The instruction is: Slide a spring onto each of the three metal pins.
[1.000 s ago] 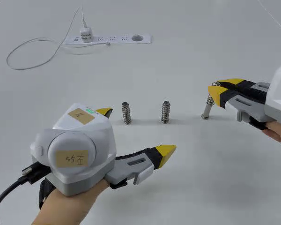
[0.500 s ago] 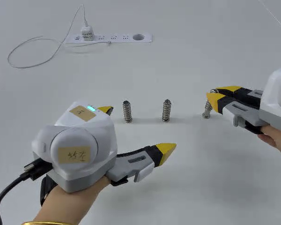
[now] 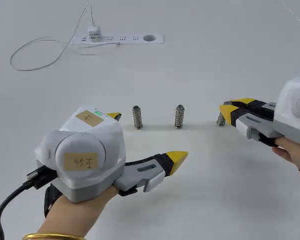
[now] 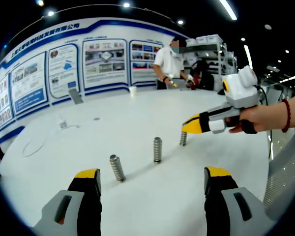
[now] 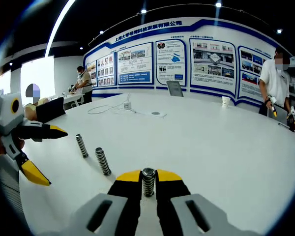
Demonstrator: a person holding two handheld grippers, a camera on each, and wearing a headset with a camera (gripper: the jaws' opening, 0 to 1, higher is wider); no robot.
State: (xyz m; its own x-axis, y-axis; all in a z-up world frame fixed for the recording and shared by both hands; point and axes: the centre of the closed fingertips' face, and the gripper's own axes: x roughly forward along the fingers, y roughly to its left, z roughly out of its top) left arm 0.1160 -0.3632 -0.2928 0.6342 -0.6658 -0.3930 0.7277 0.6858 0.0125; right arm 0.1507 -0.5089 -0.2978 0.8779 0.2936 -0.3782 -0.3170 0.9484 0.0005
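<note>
Three pins stand in a row on the white table [image 3: 215,190]. The left pin's spring [image 3: 137,117] and the middle pin's spring [image 3: 179,116] sit fully down. My right gripper [image 3: 228,107] is shut on the third spring [image 3: 221,119], low on the right pin; in the right gripper view its yellow jaws [image 5: 148,178] pinch that spring [image 5: 148,181]. My left gripper [image 3: 145,137] hangs open in front of the row, holding nothing. In the left gripper view it [image 4: 152,173] faces the springs [image 4: 117,167] [image 4: 158,149] [image 4: 183,138].
A white power strip [image 3: 117,40] with a plugged adapter and a looping cable [image 3: 35,56] lies at the far side of the table. People stand beyond the table's far edge [image 4: 169,64]. Open tabletop surrounds the pins.
The right gripper has come down with the third spring; the bare pin shaft seen below the spring earlier is now covered. The left gripper has stayed put and open.
</note>
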